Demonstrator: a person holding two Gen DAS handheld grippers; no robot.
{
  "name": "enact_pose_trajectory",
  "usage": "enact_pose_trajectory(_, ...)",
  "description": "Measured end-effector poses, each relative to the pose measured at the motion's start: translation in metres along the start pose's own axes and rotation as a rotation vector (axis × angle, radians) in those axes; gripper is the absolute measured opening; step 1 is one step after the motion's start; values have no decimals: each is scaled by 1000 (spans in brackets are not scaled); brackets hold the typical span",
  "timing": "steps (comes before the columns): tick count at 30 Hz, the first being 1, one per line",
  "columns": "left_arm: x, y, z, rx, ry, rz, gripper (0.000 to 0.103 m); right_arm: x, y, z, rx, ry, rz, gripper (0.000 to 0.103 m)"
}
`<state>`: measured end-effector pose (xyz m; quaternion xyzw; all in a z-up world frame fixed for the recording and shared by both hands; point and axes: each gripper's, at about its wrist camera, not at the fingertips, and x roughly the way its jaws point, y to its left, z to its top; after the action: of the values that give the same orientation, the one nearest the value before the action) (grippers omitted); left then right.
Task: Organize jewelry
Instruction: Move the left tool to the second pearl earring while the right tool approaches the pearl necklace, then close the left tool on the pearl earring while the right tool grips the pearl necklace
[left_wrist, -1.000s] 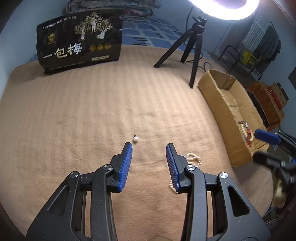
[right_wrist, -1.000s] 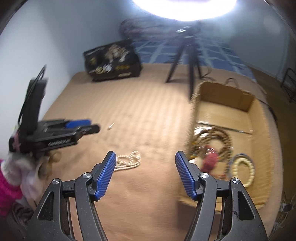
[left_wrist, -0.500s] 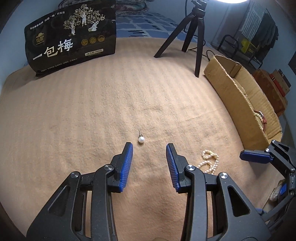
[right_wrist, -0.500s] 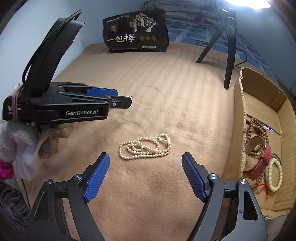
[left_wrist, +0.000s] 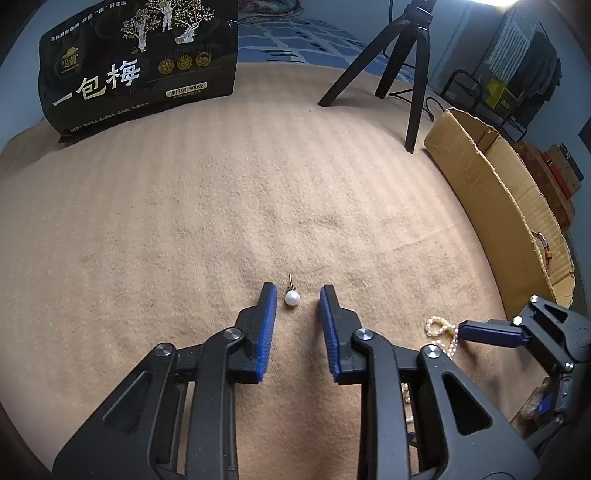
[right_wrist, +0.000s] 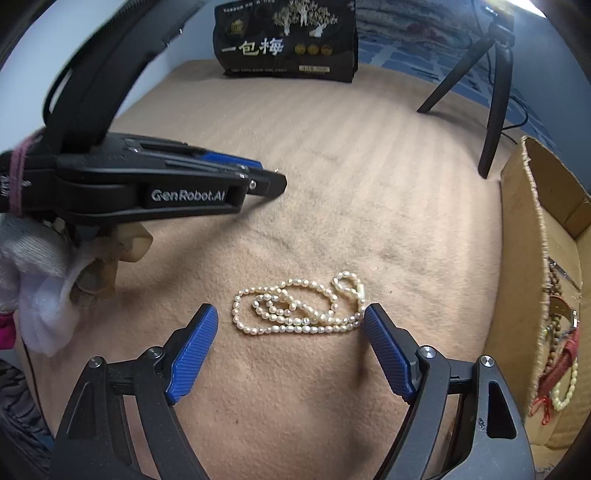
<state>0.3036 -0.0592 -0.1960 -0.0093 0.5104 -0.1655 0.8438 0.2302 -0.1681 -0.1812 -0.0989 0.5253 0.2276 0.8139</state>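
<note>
A single pearl earring with a short pin lies on the tan blanket. My left gripper stands low around it, its jaws closing, the blue pads on either side of the pearl with small gaps left. A coiled pearl necklace lies a little to the right. My right gripper is open wide just above the blanket, a finger at each end of the necklace, neither pressing on it. In the left wrist view the necklace shows partly behind one right fingertip.
A cardboard box at the right holds wooden beads, a red strap and a pale bracelet. A black snack bag stands at the back. Black tripod legs stand near the box. A gloved hand holds the left gripper.
Both grippers have come down toward the blanket. The left jaws have narrowed around the pearl earring. The right gripper has widened and swung from the box side to over the necklace.
</note>
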Motion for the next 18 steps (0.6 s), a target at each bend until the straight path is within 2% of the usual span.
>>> enact_pose_trajectory(8,3,3,-2,2,-4,9,9,8,4,-2,-23,16,-36,81)
enact_pose_trajectory(13,2,5,-5,5,-7,10,7,7,5,-2,-20,25,-39,80)
enact_pose_trajectory(16,2,4,-6,10,-8,13,7,7,3,1,-20,28,-61,65)
enact_pose_trajectory(18,1,4,-6,12,-8,14,7,6,-1,1,-15,26,-62,47)
